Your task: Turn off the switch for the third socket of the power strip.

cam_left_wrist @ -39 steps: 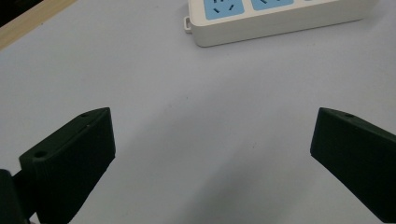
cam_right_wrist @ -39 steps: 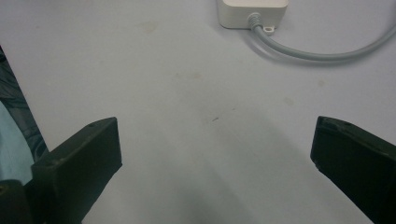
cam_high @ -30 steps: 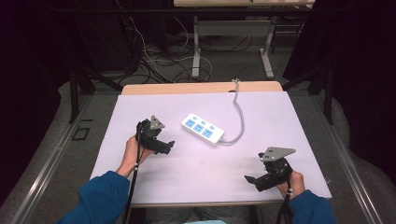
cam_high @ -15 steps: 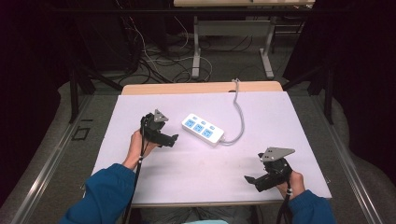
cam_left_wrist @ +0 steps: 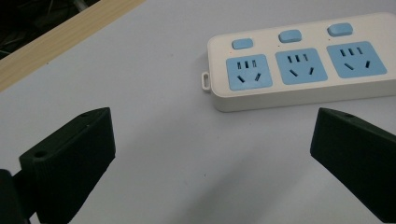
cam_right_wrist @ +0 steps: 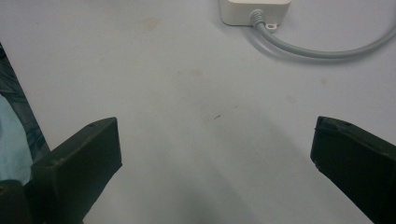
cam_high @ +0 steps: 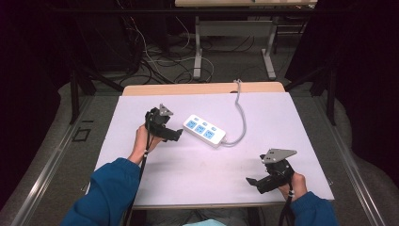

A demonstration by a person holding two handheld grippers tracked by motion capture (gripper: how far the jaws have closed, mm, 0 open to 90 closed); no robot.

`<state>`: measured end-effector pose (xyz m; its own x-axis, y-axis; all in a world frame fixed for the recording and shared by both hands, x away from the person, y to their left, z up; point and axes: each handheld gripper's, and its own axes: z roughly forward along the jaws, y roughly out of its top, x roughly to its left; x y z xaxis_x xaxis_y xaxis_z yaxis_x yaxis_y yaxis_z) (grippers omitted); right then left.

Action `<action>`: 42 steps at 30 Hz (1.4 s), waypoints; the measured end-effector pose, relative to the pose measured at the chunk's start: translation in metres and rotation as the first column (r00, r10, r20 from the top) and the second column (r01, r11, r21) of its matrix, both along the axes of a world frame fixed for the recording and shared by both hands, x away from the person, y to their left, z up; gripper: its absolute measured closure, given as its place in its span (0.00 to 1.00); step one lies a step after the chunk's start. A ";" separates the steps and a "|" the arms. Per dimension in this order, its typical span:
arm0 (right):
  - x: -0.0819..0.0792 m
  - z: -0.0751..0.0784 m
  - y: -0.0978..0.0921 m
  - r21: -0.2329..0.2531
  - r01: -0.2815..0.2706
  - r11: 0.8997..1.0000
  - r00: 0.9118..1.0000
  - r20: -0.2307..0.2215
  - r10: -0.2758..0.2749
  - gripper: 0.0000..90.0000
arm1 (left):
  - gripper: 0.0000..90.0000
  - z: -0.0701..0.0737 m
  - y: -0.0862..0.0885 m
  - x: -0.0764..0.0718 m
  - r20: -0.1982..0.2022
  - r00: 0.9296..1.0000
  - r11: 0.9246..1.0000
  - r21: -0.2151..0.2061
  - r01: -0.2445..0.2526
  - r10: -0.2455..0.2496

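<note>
White power strip (cam_high: pixel 204 130) flat on the pale bench (cam_high: pixel 141 108), near the middle, three blue sockets and three blue switches facing up, grey cord (cam_high: pixel 242 113) curving off its right end toward the far edge. Left tongs (cam_high: pixel 171 135) spread wide and empty, just beside the strip's left end, not touching it in the left gripper view. Right tongs (cam_high: pixel 254 182) also wide open, holding nothing, low near the front right corner, well apart from the strip. Likely risks, judged from this layout: closing across the strip's smooth, broad body could let it squirt out or pivot on the slick bench; a jaw tip landing on a switch (cam_left_wrist: pixel 243 43) could toggle it; pushing instead of gripping would slide the strip and drag the cord. Small hanging tab (cam_left_wrist: pixel 205 80) at the near end easy to snag. Cord's loop free to catch the right tongs on any reach toward the middle.
</note>
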<state>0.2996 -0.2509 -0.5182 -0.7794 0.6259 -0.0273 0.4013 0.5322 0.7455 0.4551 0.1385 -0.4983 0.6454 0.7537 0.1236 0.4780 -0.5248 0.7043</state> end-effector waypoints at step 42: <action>0.000 -0.001 0.000 -0.008 0.001 1.000 1.000 -0.004 -0.001 0.02 | 0.03 0.001 -0.027 0.046 -0.008 0.999 0.998 -0.022 -0.051 0.051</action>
<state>0.3000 -0.2510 -0.5189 -0.7787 0.6267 -0.0290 0.4050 0.5375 0.7396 0.5007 0.1118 -0.4977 0.6070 0.7881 0.1021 0.5091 -0.4842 0.7116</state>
